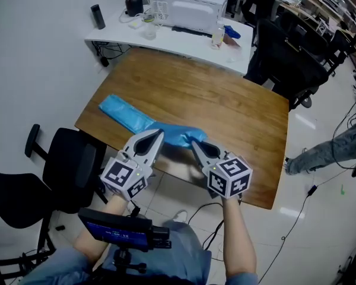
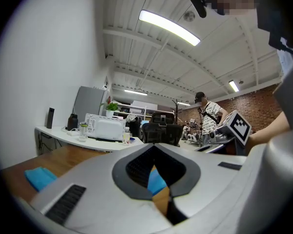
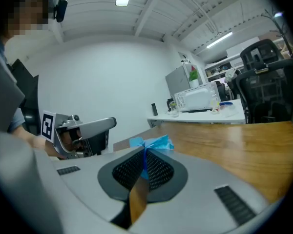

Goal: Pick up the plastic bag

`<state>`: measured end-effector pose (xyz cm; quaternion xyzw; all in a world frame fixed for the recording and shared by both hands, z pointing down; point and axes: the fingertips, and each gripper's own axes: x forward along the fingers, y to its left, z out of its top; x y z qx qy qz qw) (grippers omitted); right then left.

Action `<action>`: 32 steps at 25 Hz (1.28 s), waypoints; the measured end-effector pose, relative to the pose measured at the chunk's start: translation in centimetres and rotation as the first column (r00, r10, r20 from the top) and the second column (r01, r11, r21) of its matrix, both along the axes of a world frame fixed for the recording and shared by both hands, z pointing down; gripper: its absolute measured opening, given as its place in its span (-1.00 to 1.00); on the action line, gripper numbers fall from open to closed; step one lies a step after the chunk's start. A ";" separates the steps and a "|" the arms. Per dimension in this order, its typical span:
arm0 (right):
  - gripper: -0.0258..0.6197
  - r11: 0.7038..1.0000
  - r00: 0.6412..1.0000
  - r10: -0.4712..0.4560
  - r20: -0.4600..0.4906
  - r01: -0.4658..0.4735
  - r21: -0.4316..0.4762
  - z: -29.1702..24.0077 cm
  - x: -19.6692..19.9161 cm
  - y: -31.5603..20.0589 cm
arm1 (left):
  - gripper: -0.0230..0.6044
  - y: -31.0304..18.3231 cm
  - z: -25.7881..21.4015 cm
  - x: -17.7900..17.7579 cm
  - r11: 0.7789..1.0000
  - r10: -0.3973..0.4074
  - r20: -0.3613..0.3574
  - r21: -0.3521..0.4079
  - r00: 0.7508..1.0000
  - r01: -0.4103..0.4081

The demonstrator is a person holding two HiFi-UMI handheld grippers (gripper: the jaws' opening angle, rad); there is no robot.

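Observation:
A blue plastic bag [image 1: 143, 122] lies flat on the wooden table [image 1: 237, 117], stretched from the left edge towards the near edge. My left gripper [image 1: 161, 133] is shut, its tips at the bag's near side. My right gripper [image 1: 194, 143] is shut too, its tips beside the bag's crumpled right end. In the left gripper view the jaws [image 2: 154, 144] meet at the tips, and the bag [image 2: 39, 178] shows at the lower left. In the right gripper view the closed tips [image 3: 145, 149] point at the bag [image 3: 156, 142] just beyond them; I see nothing pinched.
A white desk [image 1: 166, 40] behind the table carries a white appliance [image 1: 190, 6], a bottle and small items. Black chairs stand at the left [image 1: 71, 165] and back right [image 1: 291, 58]. A person's legs [image 1: 332, 150] show at the right, with cables on the floor.

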<state>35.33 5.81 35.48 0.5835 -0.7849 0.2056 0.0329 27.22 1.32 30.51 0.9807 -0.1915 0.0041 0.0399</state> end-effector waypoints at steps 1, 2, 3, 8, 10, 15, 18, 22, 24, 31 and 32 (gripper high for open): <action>-0.92 1.000 1.000 0.014 -0.012 -0.014 -0.018 0.6 0.7 0.4 | -0.90 0.4 0.2 0.6 1.000 0.008 0.004 -0.001 1.000 -0.008; -0.92 0.999 0.999 0.027 -0.025 -0.028 -0.034 1.2 1.3 0.8 | -0.90 0.8 0.3 1.2 1.000 0.016 0.008 -0.002 1.000 -0.016; -0.91 0.998 0.999 0.040 -0.037 -0.042 -0.046 1.8 1.9 1.2 | -0.90 1.2 0.5 1.8 1.000 0.024 0.012 -0.002 1.000 -0.024; -0.87 0.992 0.994 0.075 -0.080 -0.082 -0.091 4.5 3.2 2.7 | -0.90 2.5 1.4 4.1 0.998 0.058 0.032 -0.006 0.998 -0.058; -0.87 0.990 0.993 0.083 -0.088 -0.092 -0.108 5.5 3.7 3.3 | -0.90 3.1 1.9 4.9 0.997 0.070 0.040 -0.011 0.997 -0.070; -0.86 0.981 0.988 0.124 -0.087 -0.135 -0.140 7.5 5.3 4.2 | -0.90 4.4 3.3 6.7 0.995 0.099 0.068 -0.026 0.993 -0.097; -0.85 0.974 0.984 0.150 -0.099 -0.164 -0.157 8.4 6.3 4.7 | -0.90 5.0 3.7 7.7 0.993 0.116 0.093 -0.033 0.989 -0.114; -0.85 0.965 0.978 0.172 -0.115 -0.190 -0.180 9.7 7.3 5.4 | -0.90 5.6 4.1 8.8 0.990 0.136 0.096 -0.033 0.986 -0.133; -0.85 0.962 0.976 0.179 -0.122 -0.200 -0.187 10.1 7.5 5.6 | -0.90 5.7 4.2 9.0 0.990 0.139 0.095 -0.035 0.986 -0.137; -0.75 0.942 0.956 0.258 -0.139 -0.280 -0.183 10.5 9.0 6.6 | -0.90 6.5 4.8 9.3 0.988 0.152 0.107 -0.040 0.983 -0.148; -0.60 0.938 0.953 0.267 -0.140 -0.290 -0.188 10.6 9.3 6.8 | -0.90 6.6 4.8 9.4 0.988 0.153 0.110 -0.040 0.982 -0.150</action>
